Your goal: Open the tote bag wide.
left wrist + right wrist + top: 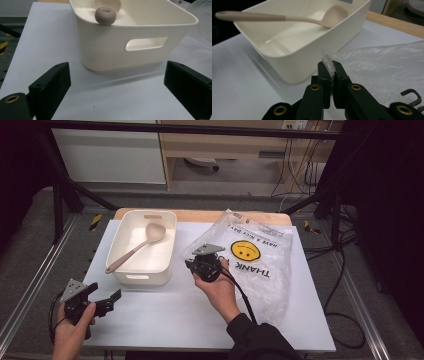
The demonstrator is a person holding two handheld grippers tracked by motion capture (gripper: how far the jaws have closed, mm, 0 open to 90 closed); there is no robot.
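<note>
The plastic bag [255, 260] lies crumpled on the white table [165, 320], spread away to the right of the right gripper [192, 265], with its smiley print and lettering facing up. Its near-left edge is the part that matters — in the right gripper view a twisted tuft of that film [327, 58] stands up out of the right gripper's [331, 68] jaws, which are pinched tight on it. So the bag hangs from that claw at one corner while the rest of the sheet trails off to the claw's right and behind.

Just ahead and to the left of the claw stands the cream tub [167, 251], close by but apart from the bag. A beige ladle [134, 249] lies slantwise in it, bowl at the far end, handle end [105, 15] resting on the near-left rim.

The left gripper [116, 296] hovers near the tub's near-left corner, well apart from the bag, jaws wide with nothing between them — the left gripper view looks between them at the tub's handle slot [146, 43]. The right hand is the nearer one to the bag, so I judge the next pull is its to make.
</note>
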